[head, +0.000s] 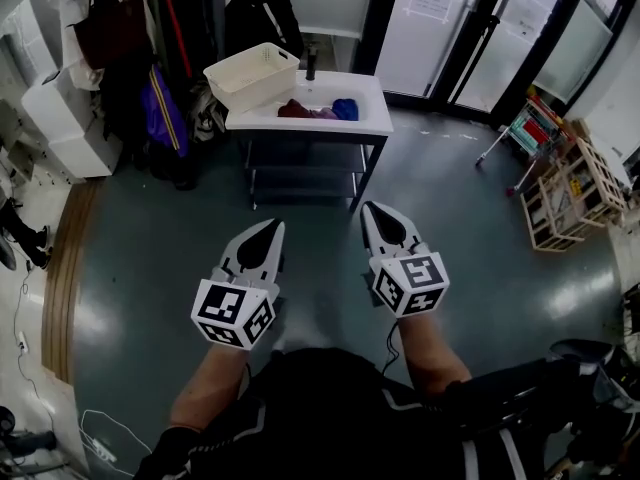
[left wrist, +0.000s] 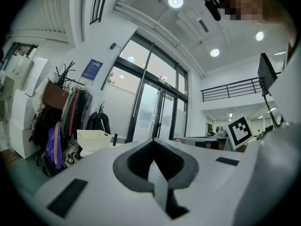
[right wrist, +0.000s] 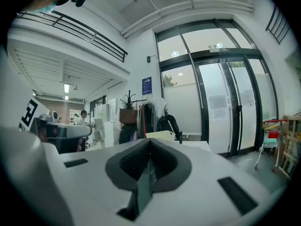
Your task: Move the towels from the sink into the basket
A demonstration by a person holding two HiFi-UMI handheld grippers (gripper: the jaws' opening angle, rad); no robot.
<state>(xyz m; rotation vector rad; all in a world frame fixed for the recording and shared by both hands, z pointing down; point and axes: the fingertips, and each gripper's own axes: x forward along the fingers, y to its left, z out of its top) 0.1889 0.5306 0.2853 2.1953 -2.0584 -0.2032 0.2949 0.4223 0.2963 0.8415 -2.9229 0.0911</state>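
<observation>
Left claw (head: 272,228) and right claw (head: 372,210) were clenched, empty, well apart from the towels (head: 318,110) heaped in the sink (head: 372,103) beside the basket (head: 252,73). Unopened, they would probably shove the heap, not grasp it.

Head view looks steeply down from afar; both gripper views face forward, sharing the distant basket (head: 252,76)
</observation>
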